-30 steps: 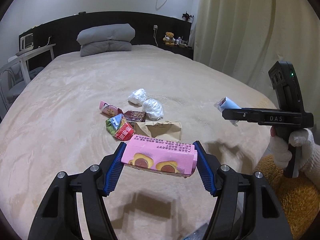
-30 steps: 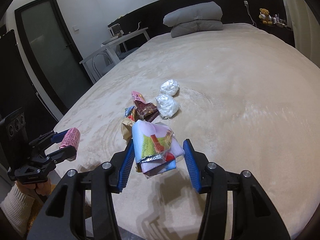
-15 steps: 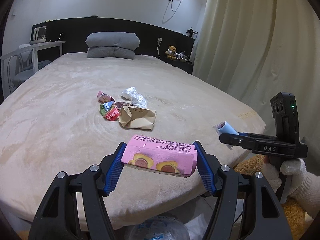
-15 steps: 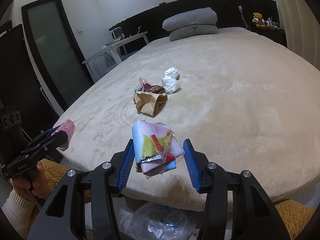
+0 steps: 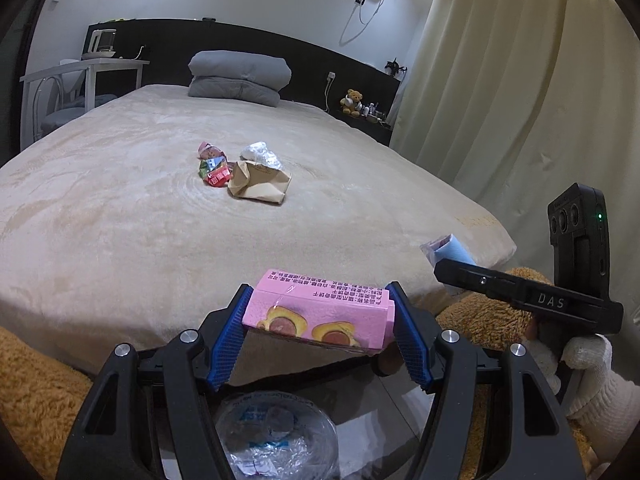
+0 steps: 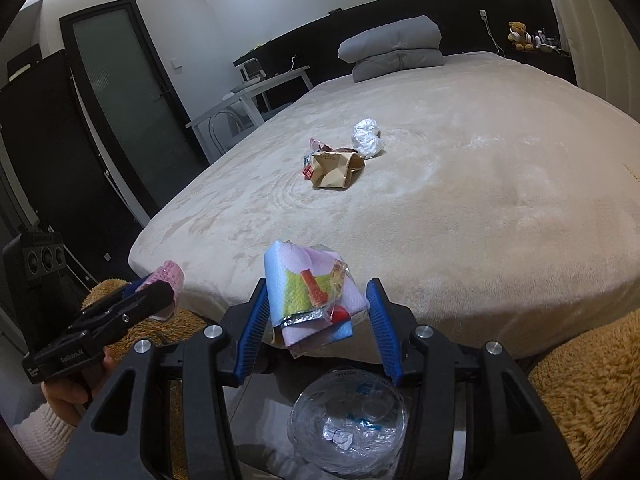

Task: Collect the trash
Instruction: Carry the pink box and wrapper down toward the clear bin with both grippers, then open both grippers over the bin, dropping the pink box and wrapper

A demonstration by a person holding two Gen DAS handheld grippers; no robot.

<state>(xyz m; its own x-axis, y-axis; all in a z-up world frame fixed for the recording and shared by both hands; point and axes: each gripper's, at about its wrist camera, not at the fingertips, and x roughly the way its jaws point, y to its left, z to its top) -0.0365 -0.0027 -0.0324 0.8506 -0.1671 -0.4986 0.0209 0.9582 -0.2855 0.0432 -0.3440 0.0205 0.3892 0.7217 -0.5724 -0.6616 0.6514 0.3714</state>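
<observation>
Gripping pink box (image 5: 320, 312), left gripper (image 5: 318, 336) level, off bed (image 5: 160, 208)

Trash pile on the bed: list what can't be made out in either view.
- Left wrist view: the small colourful wrappers are too small to read or count.
- Right wrist view: the crumpled brown paper bag hides most of those wrappers.
- Both views: the clear plastic-lined bin is partly hidden by the gripper frame; its contents are unclear.
</observation>
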